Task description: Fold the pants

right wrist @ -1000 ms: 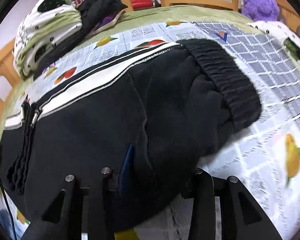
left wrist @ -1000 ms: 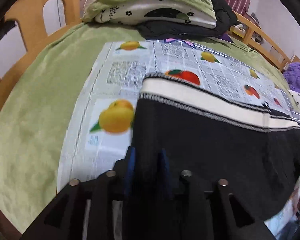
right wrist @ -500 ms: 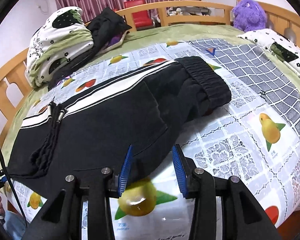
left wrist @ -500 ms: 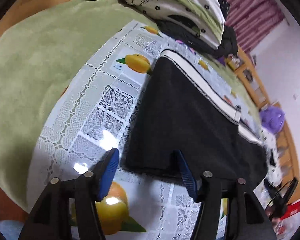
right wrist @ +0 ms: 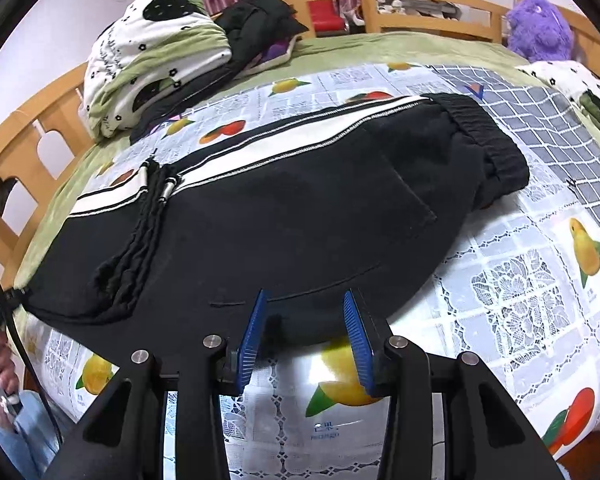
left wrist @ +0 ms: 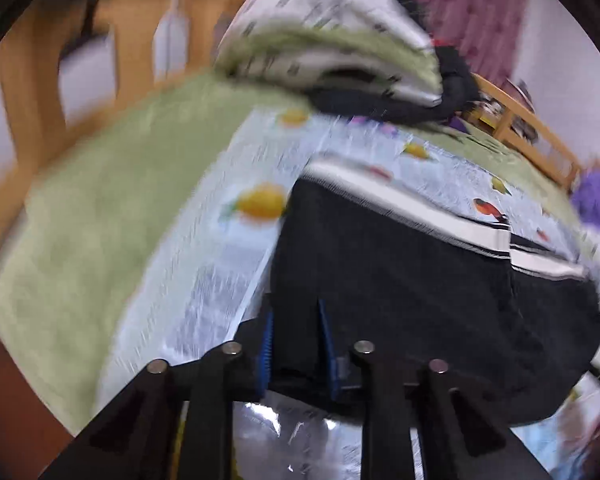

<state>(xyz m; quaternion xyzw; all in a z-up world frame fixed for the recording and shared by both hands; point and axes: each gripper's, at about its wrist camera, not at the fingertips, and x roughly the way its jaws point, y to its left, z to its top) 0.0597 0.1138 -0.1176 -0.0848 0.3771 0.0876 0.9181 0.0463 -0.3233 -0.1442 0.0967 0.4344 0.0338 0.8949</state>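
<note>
Black pants with a white side stripe lie folded in half on the fruit-print cloth, the drawstring at the left and the ribbed hem at the far right. My left gripper is closing on the near edge of the pants, and black fabric fills the gap between its blue pads. This view is blurred by motion. My right gripper stands open at the pants' near edge, its pads apart and pressing on nothing.
A pile of folded bedding and a black jacket sit at the back of the bed. A purple plush toy is at the far right. A wooden rail rings the bed. A person's hand shows at the left edge.
The left gripper let go, stood open at the pants' corner, then closed on the near edge again. The right gripper came off the fabric and drew back to the edge.
</note>
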